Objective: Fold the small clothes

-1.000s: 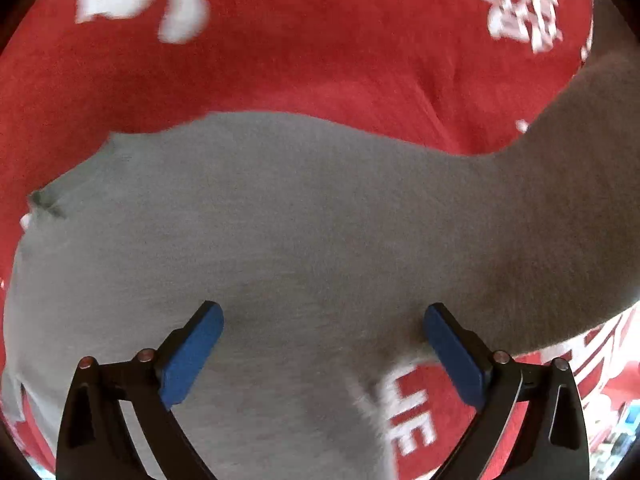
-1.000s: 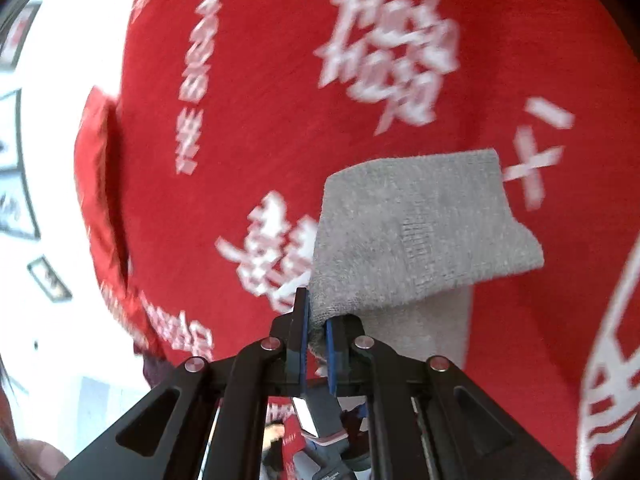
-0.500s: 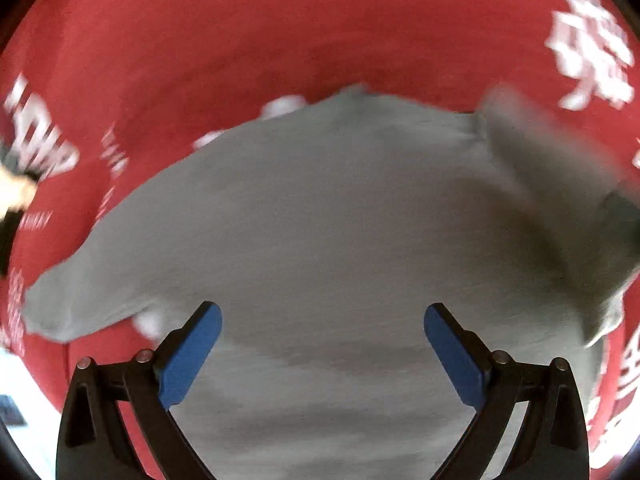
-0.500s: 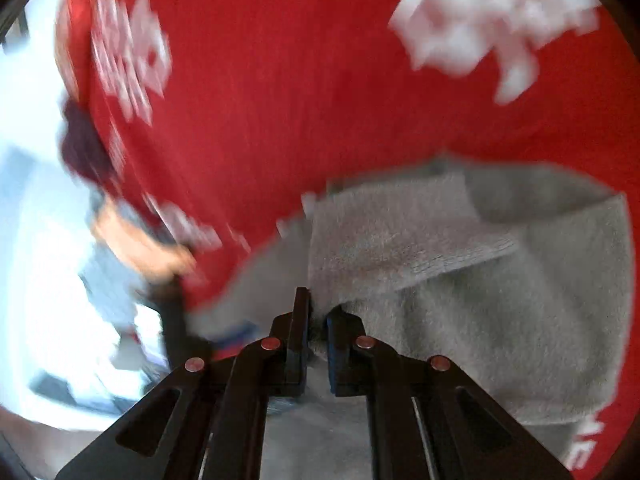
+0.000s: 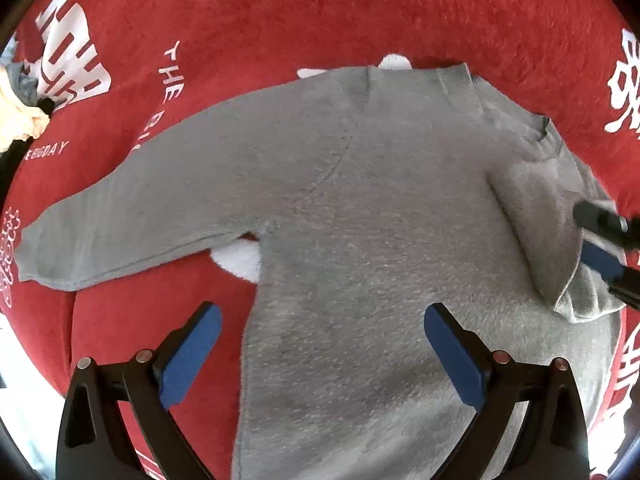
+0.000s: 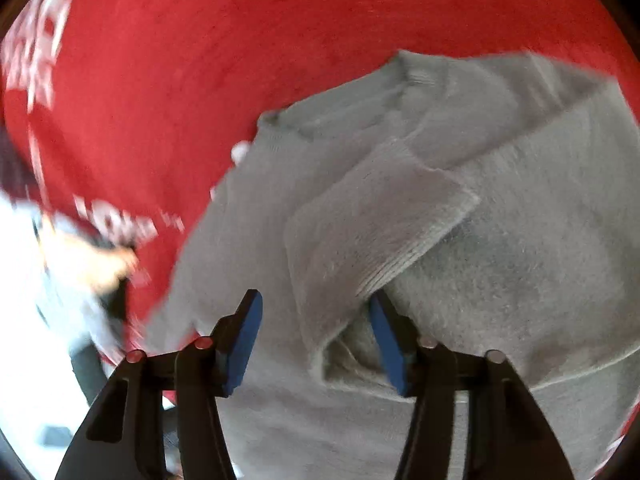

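A small grey sweater (image 5: pixel 360 220) lies flat on a red blanket (image 5: pixel 280 20). Its left sleeve (image 5: pixel 120 216) stretches out to the left. Its right sleeve (image 5: pixel 560 248) is folded over the body, cuff end near the right gripper. My left gripper (image 5: pixel 320 352) is open and empty above the sweater's lower body. My right gripper (image 6: pixel 316 344) is open, jaws either side of the folded sleeve cuff (image 6: pixel 360 240), which lies loose on the body. The right gripper also shows at the right edge of the left wrist view (image 5: pixel 600 248).
The red blanket carries white lettering (image 5: pixel 72 68) and white patterns (image 5: pixel 624 84). A person's hand (image 6: pixel 88 260) shows blurred at the left of the right wrist view, beyond the blanket's edge.
My right gripper carried the sleeve across onto the sweater's body and opened, letting the cuff go. The left gripper stayed open and drew back, showing more of the sweater.
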Demonstrator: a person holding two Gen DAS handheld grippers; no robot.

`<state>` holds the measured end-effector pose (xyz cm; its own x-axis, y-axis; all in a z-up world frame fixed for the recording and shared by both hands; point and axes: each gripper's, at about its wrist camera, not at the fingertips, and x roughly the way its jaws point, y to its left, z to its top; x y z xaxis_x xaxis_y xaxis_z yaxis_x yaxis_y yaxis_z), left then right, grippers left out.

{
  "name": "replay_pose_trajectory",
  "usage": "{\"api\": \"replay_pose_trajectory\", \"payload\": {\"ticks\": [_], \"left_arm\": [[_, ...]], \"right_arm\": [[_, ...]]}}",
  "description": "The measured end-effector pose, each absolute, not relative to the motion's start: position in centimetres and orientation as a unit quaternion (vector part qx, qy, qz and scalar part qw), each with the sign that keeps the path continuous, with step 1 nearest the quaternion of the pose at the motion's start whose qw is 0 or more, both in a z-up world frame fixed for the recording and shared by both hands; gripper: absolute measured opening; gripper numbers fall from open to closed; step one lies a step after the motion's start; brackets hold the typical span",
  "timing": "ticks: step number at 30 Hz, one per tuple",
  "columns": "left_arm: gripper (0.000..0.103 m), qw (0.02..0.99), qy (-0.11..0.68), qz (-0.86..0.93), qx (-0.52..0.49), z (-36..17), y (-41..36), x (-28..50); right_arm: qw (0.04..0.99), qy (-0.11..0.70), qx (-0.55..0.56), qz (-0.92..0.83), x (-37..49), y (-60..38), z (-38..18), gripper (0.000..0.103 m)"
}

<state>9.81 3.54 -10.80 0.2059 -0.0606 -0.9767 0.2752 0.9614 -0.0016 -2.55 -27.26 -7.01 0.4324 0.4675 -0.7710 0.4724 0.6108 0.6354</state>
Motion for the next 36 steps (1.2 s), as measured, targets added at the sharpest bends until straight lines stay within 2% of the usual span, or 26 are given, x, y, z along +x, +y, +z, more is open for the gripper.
{"api": "replay_pose_trajectory", "payload": {"ticks": [1, 2, 5, 8, 10, 13, 17, 23, 28, 29, 30, 34, 35, 36], "left_arm": [[0.102, 0.774, 0.618, -0.111, 0.088, -10.7, 3.9, 10.2], [0.102, 0.776, 0.615, -0.112, 0.090, -10.6, 4.3, 10.4], [0.102, 0.778, 0.614, -0.105, 0.087, -9.8, 4.8, 9.9], [0.102, 0.775, 0.619, -0.092, 0.086, -10.2, 6.0, 10.3], [0.102, 0.773, 0.622, -0.083, 0.088, -10.2, 6.7, 10.6], [0.102, 0.777, 0.617, -0.084, 0.089, -9.9, 7.2, 11.0], [0.102, 0.779, 0.614, -0.101, 0.078, -9.5, 6.6, 11.4], [0.102, 0.764, 0.627, -0.139, 0.070, -10.2, 3.2, 11.4], [0.102, 0.741, 0.649, -0.168, 0.048, -10.9, 0.8, 11.0], [0.102, 0.738, 0.651, -0.170, 0.046, -11.1, 0.6, 10.9], [0.102, 0.737, 0.653, -0.171, 0.046, -11.2, 0.4, 11.0], [0.102, 0.729, 0.661, -0.171, 0.042, -12.0, 0.6, 11.4], [0.102, 0.727, 0.664, -0.172, 0.034, -11.8, 0.6, 11.3], [0.102, 0.725, 0.666, -0.174, 0.023, -11.8, 1.0, 11.5]], "right_arm": [[0.730, 0.524, 0.440, -0.001, -1.8, -27.0, -6.4, 0.027], [0.743, 0.520, 0.421, 0.004, -1.3, -26.3, -5.6, 0.024], [0.776, 0.553, 0.297, 0.059, 0.8, -21.3, -3.5, 0.025], [0.773, 0.601, 0.173, 0.106, 1.9, -14.6, -3.8, 0.025], [0.769, 0.608, 0.158, 0.117, 1.3, -12.9, -3.9, 0.025], [0.762, 0.598, 0.231, 0.092, -0.3, -14.7, -3.5, 0.028], [0.744, 0.571, 0.347, -0.011, -6.4, -22.4, -3.7, 0.043], [0.690, 0.537, 0.461, -0.152, -15.4, -33.6, -5.1, 0.045], [0.656, 0.494, 0.541, -0.182, -17.3, -37.5, -7.3, 0.045], [0.654, 0.478, 0.558, -0.179, -17.3, -37.8, -7.6, 0.036], [0.658, 0.466, 0.562, -0.187, -17.2, -38.1, -7.7, 0.007], [0.634, 0.465, 0.580, -0.215, -18.0, -38.1, -9.2, 0.007], [0.634, 0.465, 0.582, -0.205, -18.2, -38.1, -9.2, 0.009], [0.643, 0.477, 0.567, -0.195, -18.0, -37.8, -8.7, 0.014]]}}
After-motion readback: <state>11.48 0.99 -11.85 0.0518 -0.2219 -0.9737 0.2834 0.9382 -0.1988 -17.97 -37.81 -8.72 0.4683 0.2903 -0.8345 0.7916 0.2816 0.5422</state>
